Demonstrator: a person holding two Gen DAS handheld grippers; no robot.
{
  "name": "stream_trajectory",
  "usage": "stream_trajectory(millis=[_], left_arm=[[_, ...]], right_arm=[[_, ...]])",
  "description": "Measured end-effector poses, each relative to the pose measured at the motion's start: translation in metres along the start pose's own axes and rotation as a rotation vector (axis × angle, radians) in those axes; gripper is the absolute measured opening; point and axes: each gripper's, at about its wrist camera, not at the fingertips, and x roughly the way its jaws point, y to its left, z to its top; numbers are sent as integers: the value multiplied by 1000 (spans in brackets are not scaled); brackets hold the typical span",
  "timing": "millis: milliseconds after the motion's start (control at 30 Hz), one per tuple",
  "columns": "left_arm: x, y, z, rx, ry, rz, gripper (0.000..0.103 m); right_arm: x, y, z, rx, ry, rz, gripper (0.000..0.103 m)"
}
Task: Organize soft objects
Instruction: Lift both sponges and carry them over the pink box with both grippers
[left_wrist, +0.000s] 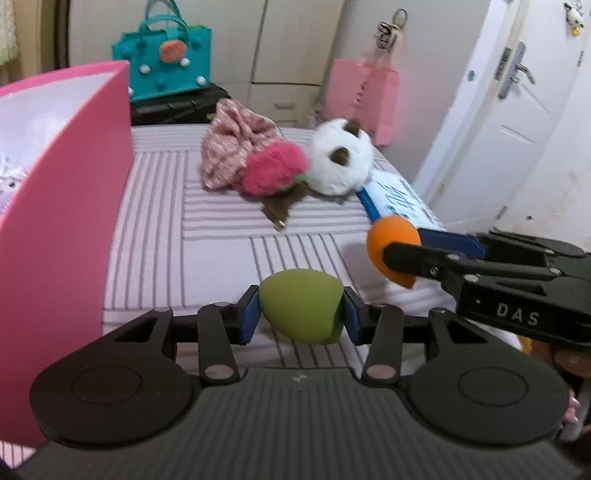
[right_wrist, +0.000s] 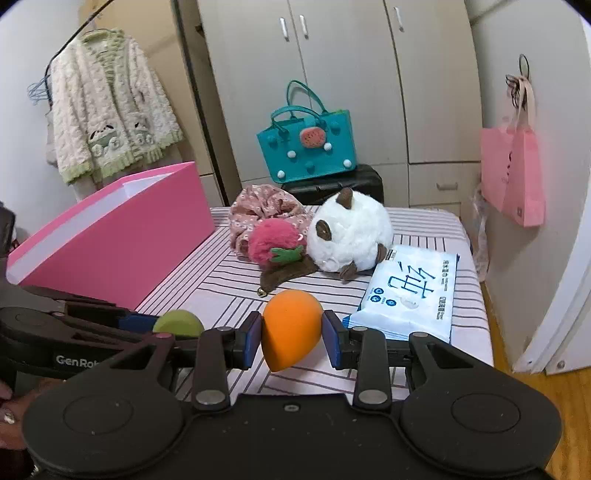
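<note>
My left gripper is shut on a green egg-shaped sponge, held above the striped bed cover. To its right my right gripper is shut on an orange egg-shaped sponge; the same sponge and gripper show at the right of the left wrist view. The green sponge peeks out at the left of the right wrist view. Farther back on the bed lie a pink plush strawberry, a white plush ball with brown ears and a pink floral cloth. A tall pink box stands open at the left.
A blue-and-white pack of wipes lies at the bed's right edge. Behind the bed are a black case with a teal bag, wardrobe doors and a hanging pink bag. A white door is at the right.
</note>
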Motion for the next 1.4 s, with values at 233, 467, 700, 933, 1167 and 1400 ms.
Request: stream_trajectory(millis=[233, 467, 700, 933, 1167, 1400], left_arm=[[-13, -7, -11, 7, 27, -27, 45], [-33, -9, -15, 49, 35, -10, 45], [-48, 0, -20, 25, 50, -2, 45], [-60, 9, -24, -7, 133, -64, 45], [-91, 18, -21, 7, 169, -121, 45], [-121, 29, -17, 43, 221, -145, 45]], right_arm=[[-16, 5, -7, -13, -7, -17, 40], [-31, 15, -13, -51, 6, -5, 40], [-41, 32, -13, -111, 57, 67, 40], [-47, 53, -13, -189, 138, 122, 40], [-59, 72, -1, -260, 184, 158, 40], [-58, 93, 8, -270, 271, 248, 40]])
